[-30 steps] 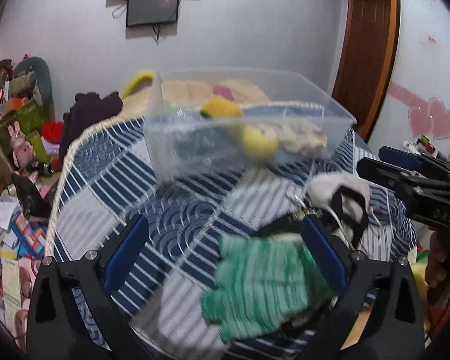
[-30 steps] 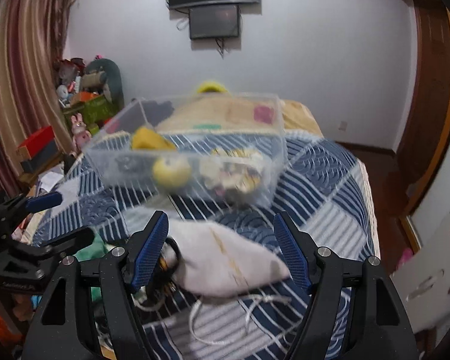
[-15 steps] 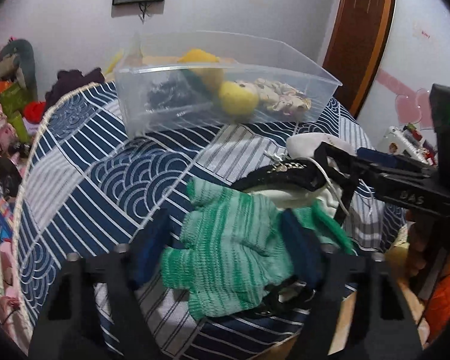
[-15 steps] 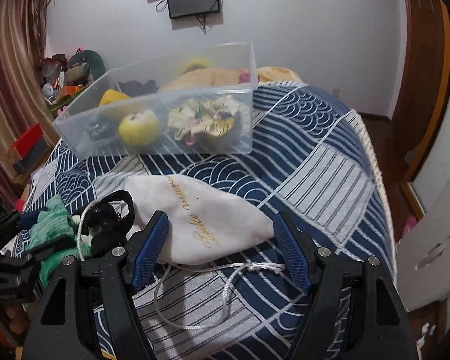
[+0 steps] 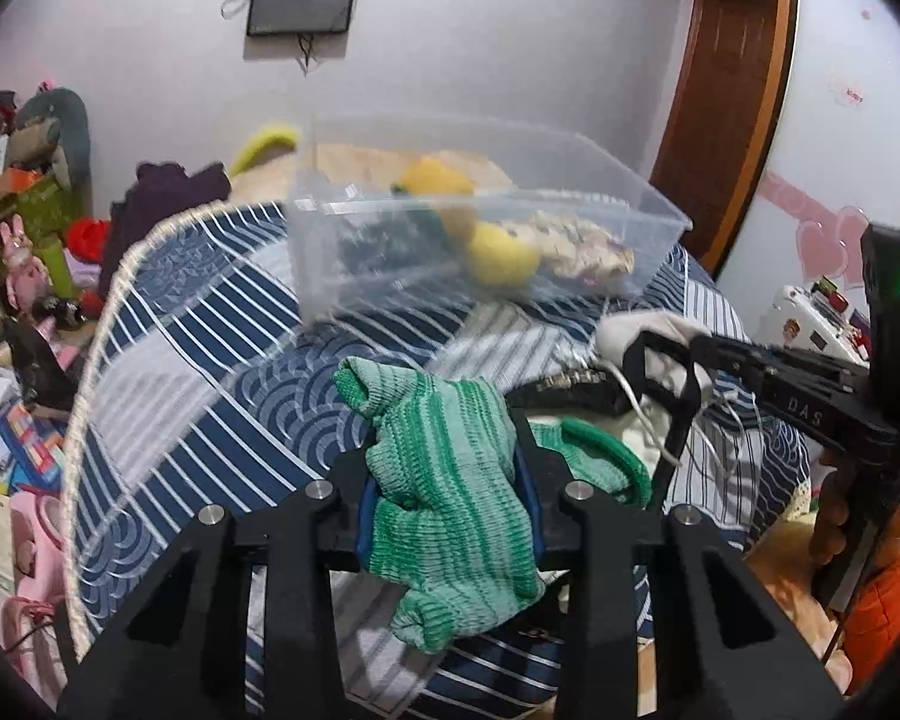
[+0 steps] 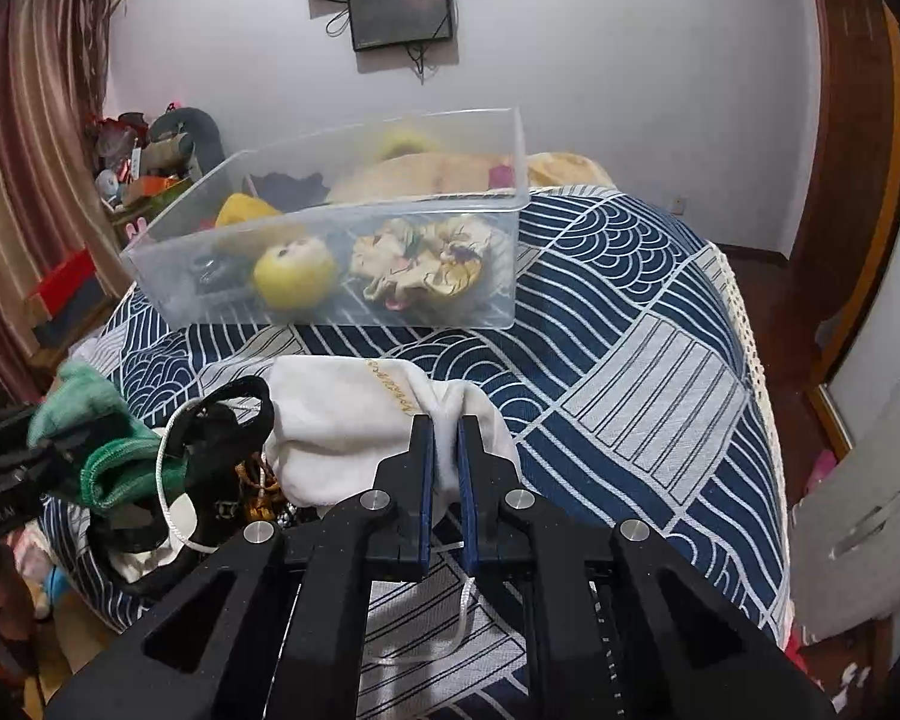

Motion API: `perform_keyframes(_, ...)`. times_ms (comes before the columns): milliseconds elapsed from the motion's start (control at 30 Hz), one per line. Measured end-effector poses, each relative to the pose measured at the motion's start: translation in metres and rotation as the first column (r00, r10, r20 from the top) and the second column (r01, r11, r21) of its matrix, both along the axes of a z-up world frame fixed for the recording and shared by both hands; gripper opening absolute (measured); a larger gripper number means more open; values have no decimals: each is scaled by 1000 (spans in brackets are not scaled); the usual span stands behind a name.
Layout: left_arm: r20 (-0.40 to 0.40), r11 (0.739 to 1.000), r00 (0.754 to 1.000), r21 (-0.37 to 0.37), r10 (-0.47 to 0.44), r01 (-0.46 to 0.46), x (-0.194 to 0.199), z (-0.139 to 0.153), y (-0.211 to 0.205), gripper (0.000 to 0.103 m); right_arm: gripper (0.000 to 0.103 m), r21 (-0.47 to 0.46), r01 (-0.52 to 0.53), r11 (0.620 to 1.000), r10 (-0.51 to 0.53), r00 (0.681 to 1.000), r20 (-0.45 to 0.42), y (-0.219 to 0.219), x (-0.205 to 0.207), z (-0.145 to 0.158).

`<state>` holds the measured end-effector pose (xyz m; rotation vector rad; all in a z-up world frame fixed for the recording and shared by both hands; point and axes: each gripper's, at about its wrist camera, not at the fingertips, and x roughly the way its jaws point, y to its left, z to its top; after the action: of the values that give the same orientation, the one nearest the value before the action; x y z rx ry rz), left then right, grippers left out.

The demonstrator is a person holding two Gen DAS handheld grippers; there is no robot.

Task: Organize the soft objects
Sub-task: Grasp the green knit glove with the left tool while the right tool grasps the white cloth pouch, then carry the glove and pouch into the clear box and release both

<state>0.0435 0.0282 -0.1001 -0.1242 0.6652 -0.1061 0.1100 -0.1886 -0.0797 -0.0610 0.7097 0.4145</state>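
Observation:
My left gripper [image 5: 447, 480] is shut on a green knit glove [image 5: 450, 492] and holds it above the blue patterned bedspread [image 5: 210, 372]. My right gripper [image 6: 447, 438] is shut on a white drawstring pouch [image 6: 342, 420] lying on the bedspread [image 6: 630, 360]. A clear plastic bin [image 6: 354, 252] stands farther back with a yellow plush ball [image 6: 294, 276] and a floral cloth item [image 6: 426, 264] inside; it also shows in the left wrist view [image 5: 480, 222]. The glove shows at the left of the right wrist view [image 6: 102, 432].
A black strap with a gold chain [image 6: 222, 432] lies beside the pouch. Toys and boxes [image 5: 24, 198] are piled by the wall on the left. A wooden door frame [image 5: 726, 90] stands at the right. A screen [image 6: 399, 12] hangs on the wall.
Both grippers have shut: the left on the green glove and lifted it, the right on the white pouch, bunching its cloth.

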Motion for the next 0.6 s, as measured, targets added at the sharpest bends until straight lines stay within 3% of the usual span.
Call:
perform_keyframes(133,36,999,999,-7,35,-34,-1,12,12,36,17,-4,5,1000,-5,1000,-9,0,-1,4)
perform_keyframes(200,43,999,998,-12,51,-51,1,16,17,36,53,10,3,1000,-3,1000,-19,2,0,6)
perform_keyframes(267,45,998,997,-17,59,-58,4,17,20,36,64,28,-7,1000,8,1000,-19,4,1,8)
perform_keyframes(467,54,999,997,-8,54,-54,9,20,18,36,64,-19,-35,999,34,998,-59,23,13,-7)
perform_keyframes(533,72,998,996,-3,55,-55,10,24,17,36,53,-18,-42,999,41,997,-66,25,15,-11)
perform_keyframes(600,88,998,994,2,58,-58,10,29,17,36,34,3,-65,998,65,995,-71,24,15,-10)
